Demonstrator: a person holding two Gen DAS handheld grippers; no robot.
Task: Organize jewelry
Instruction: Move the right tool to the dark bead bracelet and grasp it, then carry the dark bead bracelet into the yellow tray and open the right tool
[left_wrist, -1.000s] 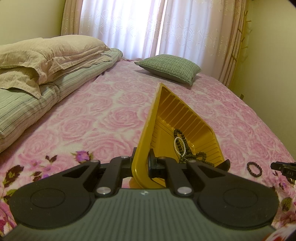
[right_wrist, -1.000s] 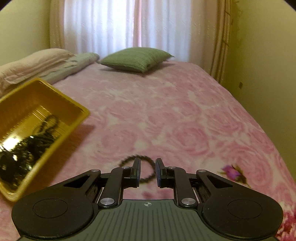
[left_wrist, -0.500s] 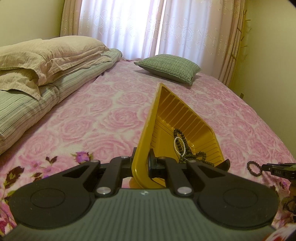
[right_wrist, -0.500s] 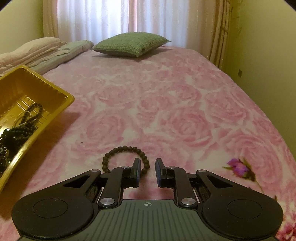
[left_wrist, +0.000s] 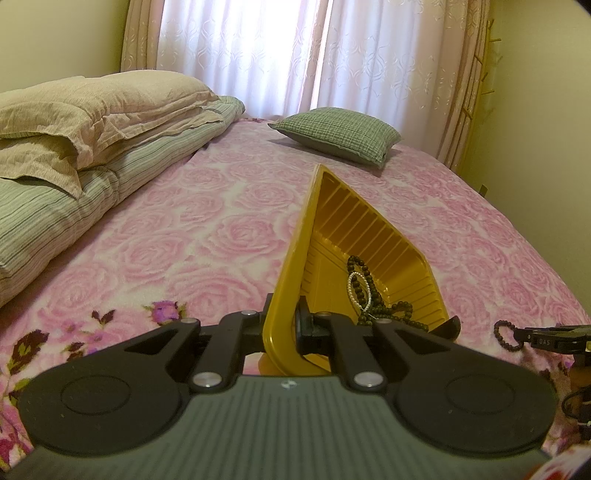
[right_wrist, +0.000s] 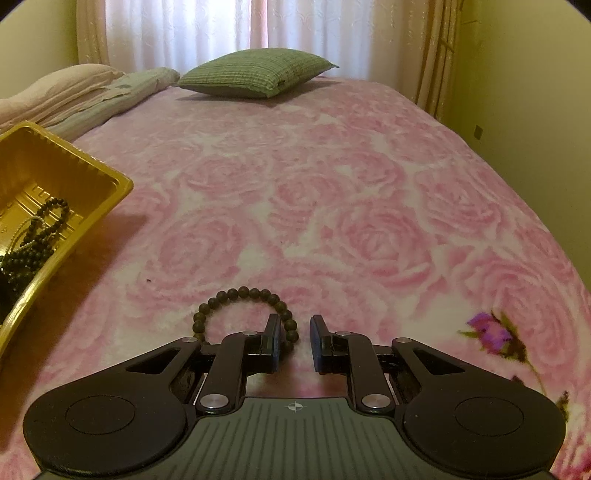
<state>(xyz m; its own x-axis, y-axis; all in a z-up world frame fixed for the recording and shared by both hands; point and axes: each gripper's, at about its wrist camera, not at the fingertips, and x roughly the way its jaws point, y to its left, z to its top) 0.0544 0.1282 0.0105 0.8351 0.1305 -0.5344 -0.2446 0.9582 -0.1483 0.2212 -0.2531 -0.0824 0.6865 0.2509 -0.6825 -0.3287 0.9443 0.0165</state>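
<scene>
While left gripper (left_wrist: 284, 328) clamps tray (left_wrist: 369, 236), bracelet (right_wrist: 243, 310) seemingly unpinched

One tray (left_wrist: 369, 229), perhaps four bracelets (right_wrist: 243, 295).

Yellow tray (left_wrist: 369, 236); blanket (right_wrist: 332, 184) – pink (roses)

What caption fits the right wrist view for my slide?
Open right gripper straddles a dark bead bracelet lying on the rose bedspread, yellow tray at left.
</scene>
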